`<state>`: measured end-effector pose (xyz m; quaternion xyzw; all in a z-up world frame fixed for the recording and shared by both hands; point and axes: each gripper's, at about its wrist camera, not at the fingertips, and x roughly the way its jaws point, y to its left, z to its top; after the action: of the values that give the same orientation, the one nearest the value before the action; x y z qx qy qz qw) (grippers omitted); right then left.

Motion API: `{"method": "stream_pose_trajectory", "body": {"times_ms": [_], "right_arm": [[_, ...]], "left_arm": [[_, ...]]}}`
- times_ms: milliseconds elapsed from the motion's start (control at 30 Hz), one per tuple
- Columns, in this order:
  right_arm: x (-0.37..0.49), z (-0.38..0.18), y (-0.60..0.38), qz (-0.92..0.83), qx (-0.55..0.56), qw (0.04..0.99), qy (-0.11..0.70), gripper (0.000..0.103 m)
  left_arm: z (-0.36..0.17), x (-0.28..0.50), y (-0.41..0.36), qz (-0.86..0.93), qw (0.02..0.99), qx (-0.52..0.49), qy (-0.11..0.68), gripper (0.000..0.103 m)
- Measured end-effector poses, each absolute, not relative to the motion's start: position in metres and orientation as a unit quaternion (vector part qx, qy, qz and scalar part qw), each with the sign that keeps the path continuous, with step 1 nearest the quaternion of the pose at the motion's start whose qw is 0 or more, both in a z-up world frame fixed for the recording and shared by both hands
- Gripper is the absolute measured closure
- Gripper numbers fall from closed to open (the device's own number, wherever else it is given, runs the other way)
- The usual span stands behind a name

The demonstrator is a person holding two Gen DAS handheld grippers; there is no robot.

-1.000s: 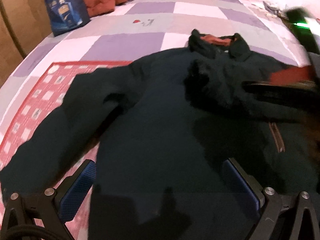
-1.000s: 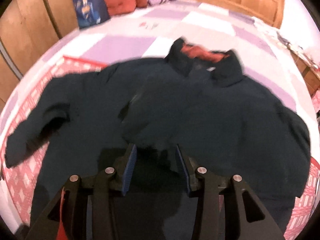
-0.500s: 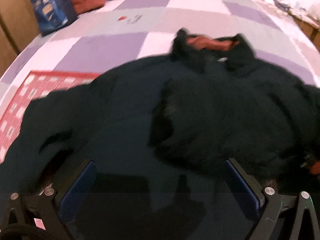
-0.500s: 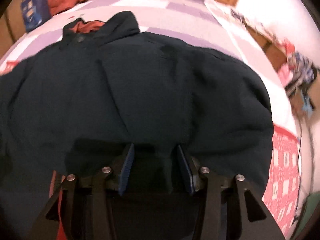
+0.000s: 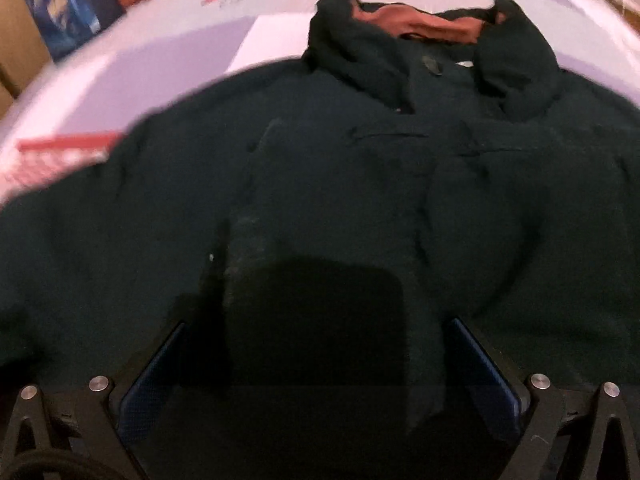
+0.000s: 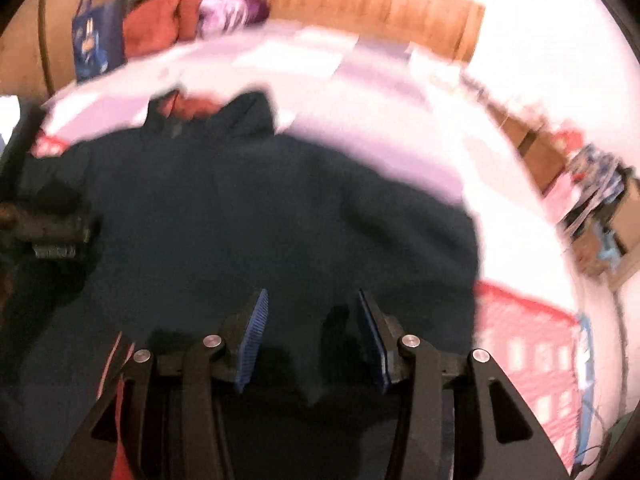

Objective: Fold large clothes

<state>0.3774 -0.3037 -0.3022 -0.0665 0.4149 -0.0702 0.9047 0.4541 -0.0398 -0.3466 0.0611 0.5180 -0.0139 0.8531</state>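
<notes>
A dark green jacket [image 5: 360, 184] lies spread front-up on the bed, its collar [image 5: 424, 24] showing a rust lining. One sleeve [image 5: 328, 208] is folded across the chest. My left gripper [image 5: 320, 360] hovers low over that sleeve, open wide, its blue pads [image 5: 156, 372] either side of the cuff without pressing it. My right gripper [image 6: 314, 320] is open over the jacket [image 6: 280, 208] near its right side, with only loose cloth below the gap. The picture is blurred.
The bed has a purple and white checked cover [image 6: 380, 80] and a red patterned blanket [image 6: 528, 344] under the jacket. A blue bag [image 6: 96, 44], rust cushions [image 6: 156, 28] and the wooden headboard [image 6: 360, 8] are at the far end. Clutter [image 6: 600, 208] stands beside the bed on the right.
The left gripper has dropped closer to the jacket and moved over the folded sleeve. The right gripper has swung away to the jacket's right side and tilted up. The sleeve now lies on the chest.
</notes>
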Motion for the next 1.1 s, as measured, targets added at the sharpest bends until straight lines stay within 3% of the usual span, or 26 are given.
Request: {"method": "stream_pose_trajectory", "body": {"times_ms": [133,233,400,533,600,767,933,1100], "right_arm": [[0.397,-0.314,-0.351,-0.127,-0.043,0.889,0.439,0.054],[0.399,-0.348,-0.411,-0.125,0.069,0.863,0.484,0.054],[0.407,-0.35,-0.4,-0.116,0.002,0.859,0.498,0.051],[0.388,-0.305,-0.405,-0.129,0.015,0.908,0.398,0.051],[0.393,-0.303,-0.409,-0.148,0.01,0.906,0.396,0.051],[0.423,-0.356,-0.431,-0.157,0.049,0.846,0.507,0.048],[0.428,-0.37,-0.441,-0.158,0.062,0.844,0.508,0.037],[0.425,-0.341,-0.428,-0.194,0.048,0.851,0.486,0.037]], "left_arm": [[-0.349,0.444,-0.048,-0.023,0.869,0.106,0.482,0.0],[-0.356,0.44,-0.047,-0.032,0.873,0.093,0.478,0.0],[-0.349,0.44,-0.046,-0.031,0.873,0.105,0.476,0.0],[-0.318,0.439,-0.057,-0.039,0.892,0.126,0.432,0.0],[-0.308,0.442,-0.061,-0.039,0.899,0.129,0.417,0.0],[-0.346,0.473,-0.05,-0.023,0.861,0.131,0.491,0.0],[-0.355,0.474,-0.04,-0.037,0.863,0.098,0.494,0.0],[-0.339,0.47,-0.033,-0.032,0.862,0.088,0.498,0.0]]}}
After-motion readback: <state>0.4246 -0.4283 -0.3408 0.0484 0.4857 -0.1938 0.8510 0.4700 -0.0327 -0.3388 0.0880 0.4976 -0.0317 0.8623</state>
